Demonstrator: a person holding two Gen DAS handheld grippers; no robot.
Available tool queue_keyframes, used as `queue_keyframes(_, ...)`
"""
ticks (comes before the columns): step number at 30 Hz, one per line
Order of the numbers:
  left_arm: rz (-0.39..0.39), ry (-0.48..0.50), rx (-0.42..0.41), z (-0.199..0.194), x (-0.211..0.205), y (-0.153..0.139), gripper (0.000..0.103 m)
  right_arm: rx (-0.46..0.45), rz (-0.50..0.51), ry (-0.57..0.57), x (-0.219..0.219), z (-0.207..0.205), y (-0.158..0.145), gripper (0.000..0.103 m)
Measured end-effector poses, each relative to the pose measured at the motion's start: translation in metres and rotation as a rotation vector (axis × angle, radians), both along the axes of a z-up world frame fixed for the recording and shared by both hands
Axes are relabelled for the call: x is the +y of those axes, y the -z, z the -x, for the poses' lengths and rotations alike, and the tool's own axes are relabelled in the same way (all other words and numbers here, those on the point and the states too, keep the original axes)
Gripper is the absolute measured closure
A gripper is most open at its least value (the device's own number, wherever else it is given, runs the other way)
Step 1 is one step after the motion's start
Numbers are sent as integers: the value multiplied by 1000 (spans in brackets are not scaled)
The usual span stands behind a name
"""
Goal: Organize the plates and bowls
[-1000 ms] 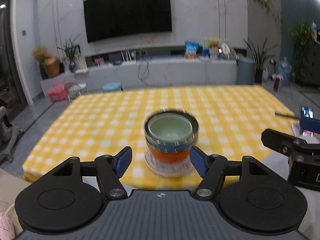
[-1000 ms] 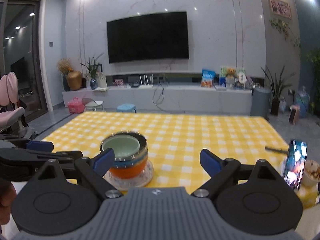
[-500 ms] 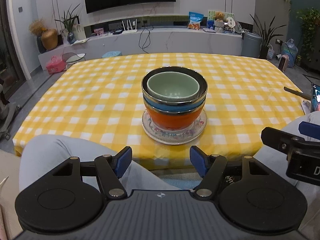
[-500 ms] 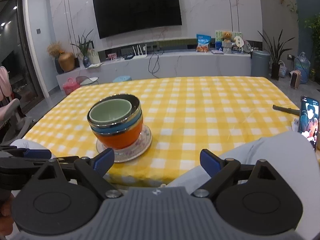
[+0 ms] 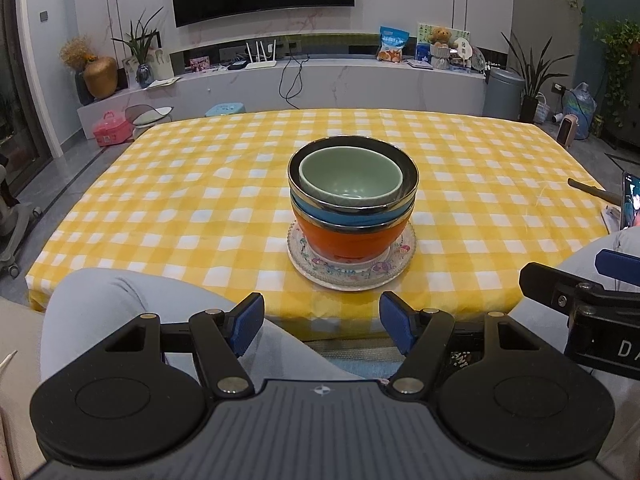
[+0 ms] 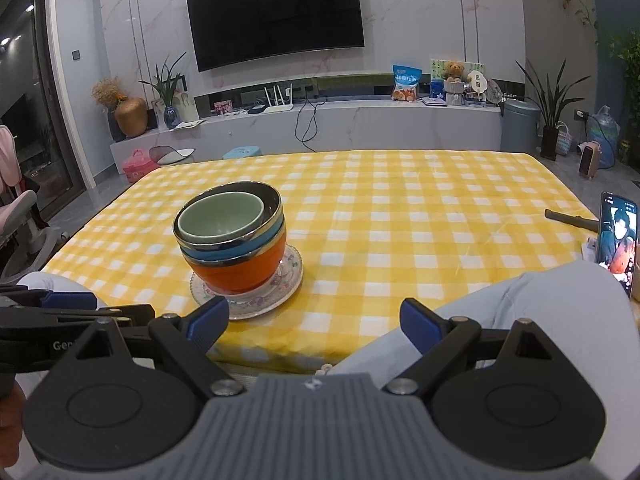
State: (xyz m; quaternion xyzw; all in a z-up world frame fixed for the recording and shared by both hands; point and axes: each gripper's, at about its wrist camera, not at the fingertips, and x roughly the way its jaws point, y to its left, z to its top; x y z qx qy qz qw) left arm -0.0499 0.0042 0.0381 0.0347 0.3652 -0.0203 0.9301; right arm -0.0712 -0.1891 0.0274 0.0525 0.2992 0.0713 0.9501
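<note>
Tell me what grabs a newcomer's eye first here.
The stack of bowls near the table's front edge: a green bowl nested in blue, then orange, all standing on a floral plate. Next, the yellow checked tablecloth, with both grippers, left and right, open and short of the stack.

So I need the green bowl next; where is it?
The green bowl sits topmost in the bowl stack on the floral plate, near the table's front edge, centre of the left view.

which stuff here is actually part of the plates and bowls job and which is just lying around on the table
Part of the job:
green bowl, nested on top
blue bowl
orange bowl
floral plate under the stack

Just lying about:
phone propped at the table's right edge
dark stick-like thing beside it
</note>
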Motion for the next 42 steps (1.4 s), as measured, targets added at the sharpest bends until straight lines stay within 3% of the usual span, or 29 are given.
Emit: queue_keyframes(42, -8, 10, -5, 0, -2, -4, 25, 4, -4, -14, 3, 1, -1, 12)
